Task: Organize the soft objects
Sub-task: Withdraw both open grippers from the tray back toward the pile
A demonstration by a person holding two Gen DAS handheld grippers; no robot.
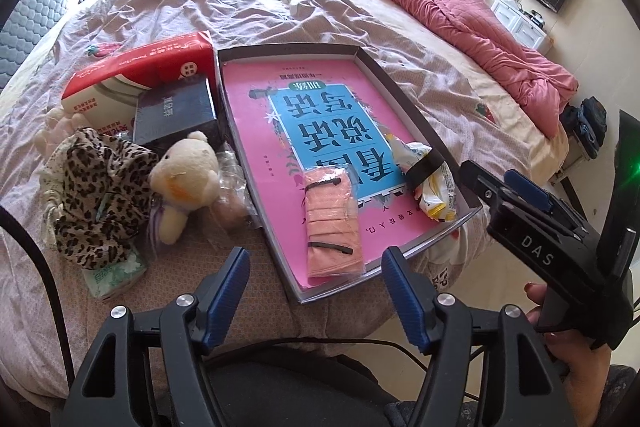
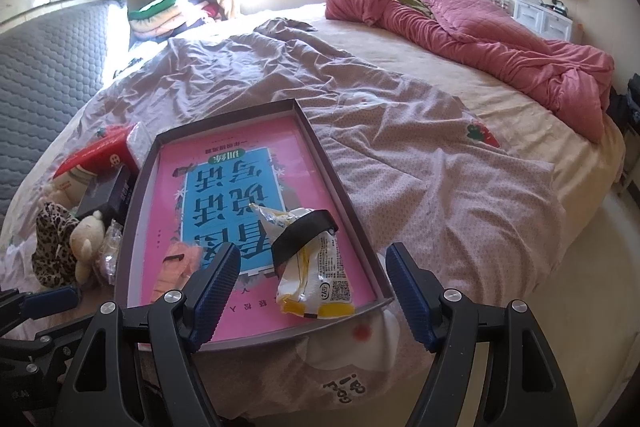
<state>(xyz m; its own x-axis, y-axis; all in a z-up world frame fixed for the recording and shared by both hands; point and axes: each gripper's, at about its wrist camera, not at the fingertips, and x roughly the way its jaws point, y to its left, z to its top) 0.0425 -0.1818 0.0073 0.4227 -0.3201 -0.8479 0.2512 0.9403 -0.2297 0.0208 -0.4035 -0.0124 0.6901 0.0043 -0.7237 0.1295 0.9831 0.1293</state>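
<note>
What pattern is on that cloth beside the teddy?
Leopard print cloth, black-brown spots on tan; clearest in the left wrist view.

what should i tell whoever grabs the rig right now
Left tongs: open, empty, above the tray's near edge.
Right tongs: open, empty, above the tray's near right corner.
Done: pink packet and yellow snack bag lie in the tray, on the pink book.
Left: plush bear, leopard cloth, green tissue pack, red tissue pack and dark box sit on the bed left of the tray.

Black plastic tool (image 1: 316, 291) frames — blue ribbed pads (image 1: 228, 297), silver screws, "DAS" lettering (white), thin black cable.
</note>
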